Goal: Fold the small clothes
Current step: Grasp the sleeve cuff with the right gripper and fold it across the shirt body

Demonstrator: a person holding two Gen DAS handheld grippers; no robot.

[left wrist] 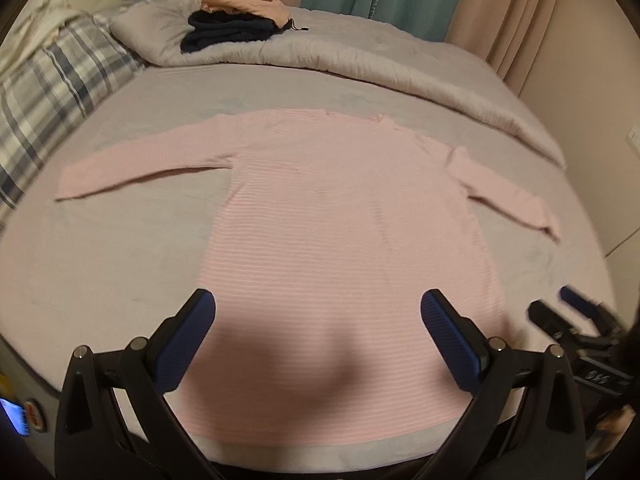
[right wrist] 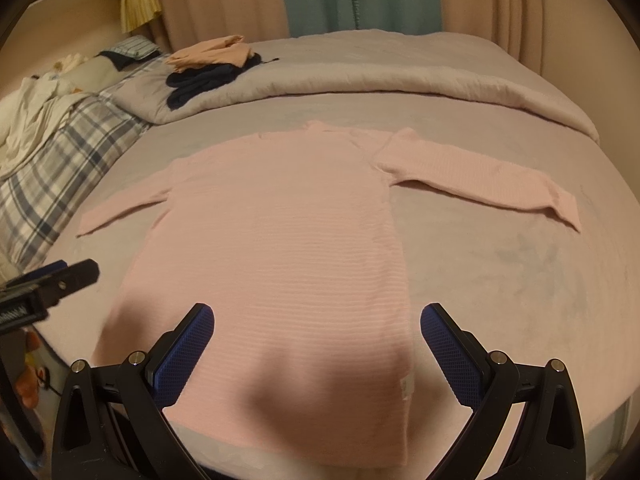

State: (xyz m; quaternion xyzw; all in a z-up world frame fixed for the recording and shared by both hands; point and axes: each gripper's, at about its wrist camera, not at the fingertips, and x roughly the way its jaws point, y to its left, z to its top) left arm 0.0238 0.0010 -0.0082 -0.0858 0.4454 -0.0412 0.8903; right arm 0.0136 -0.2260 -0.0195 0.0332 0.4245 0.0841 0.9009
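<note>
Sweater (left wrist: 320, 216): pink, flat on bed (left wrist: 120, 280), sleeves spread.
Left claw (left wrist: 318, 308): mine, wide, empty.
Right claw (right wrist: 317, 320): wide, empty.
Method: I pinch one sleeve cuff, fold inward squarely.

A bed (left wrist: 120, 264) with a grey sheet is filling the view. A pink sweater (left wrist: 332, 216) is lying flat at its centre, sleeves reaching out toward 9 and 3 o'clock. A grey duvet (left wrist: 360, 56) is lying bunched across 12 o'clock, carrying a dark folded garment (left wrist: 228, 36) with a peach garment (left wrist: 244, 0) on top. A plaid blanket (left wrist: 52, 92) is lying at 10 o'clock
</note>
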